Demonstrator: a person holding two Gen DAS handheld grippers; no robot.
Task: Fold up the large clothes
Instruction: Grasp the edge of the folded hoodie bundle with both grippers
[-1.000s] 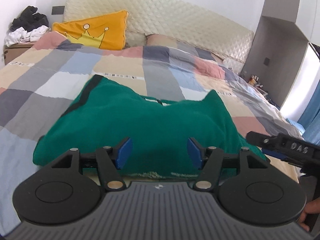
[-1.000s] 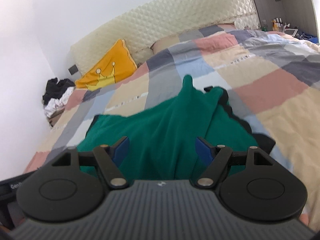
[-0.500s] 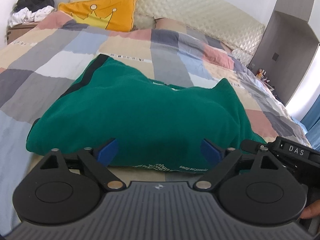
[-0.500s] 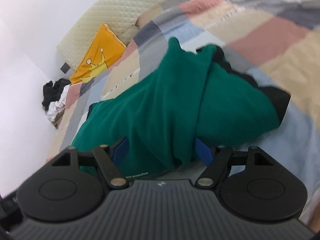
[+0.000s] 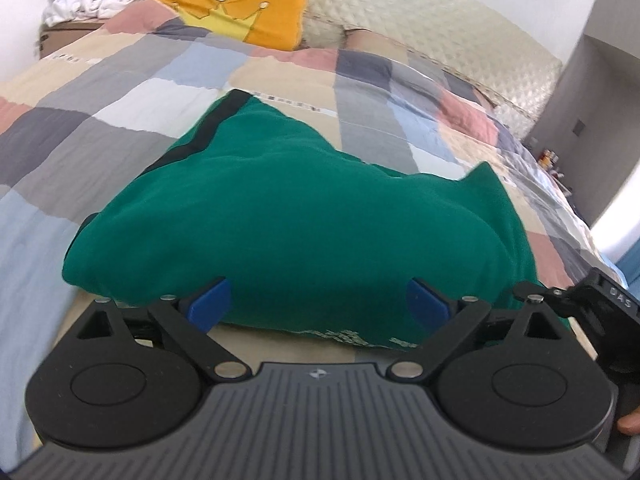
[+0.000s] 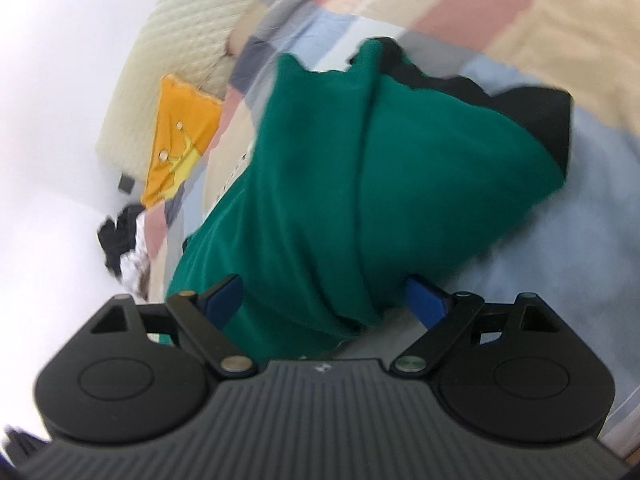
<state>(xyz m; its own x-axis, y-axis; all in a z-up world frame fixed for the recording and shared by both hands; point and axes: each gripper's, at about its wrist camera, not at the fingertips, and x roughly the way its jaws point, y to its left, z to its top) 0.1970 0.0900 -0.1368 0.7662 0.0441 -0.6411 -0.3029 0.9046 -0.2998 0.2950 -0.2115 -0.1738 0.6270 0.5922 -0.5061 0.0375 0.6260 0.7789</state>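
Green garment (image 5: 304, 216) dead ahead of both grippers — near hem closest.
Left gripper (image 5: 320, 306) and right gripper (image 6: 324, 298) have just been opening — jaws wide, the right's around a fold, nothing gripped.

A dark green garment (image 5: 304, 232) with black trim lies bunched and partly folded on the patchwork bedcover (image 5: 120, 92)

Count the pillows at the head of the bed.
2: an orange crown pillow propped against the quilted headboard, and a plaid-cased pillow lying flat just to its right. Others may be hidden under the duvet.
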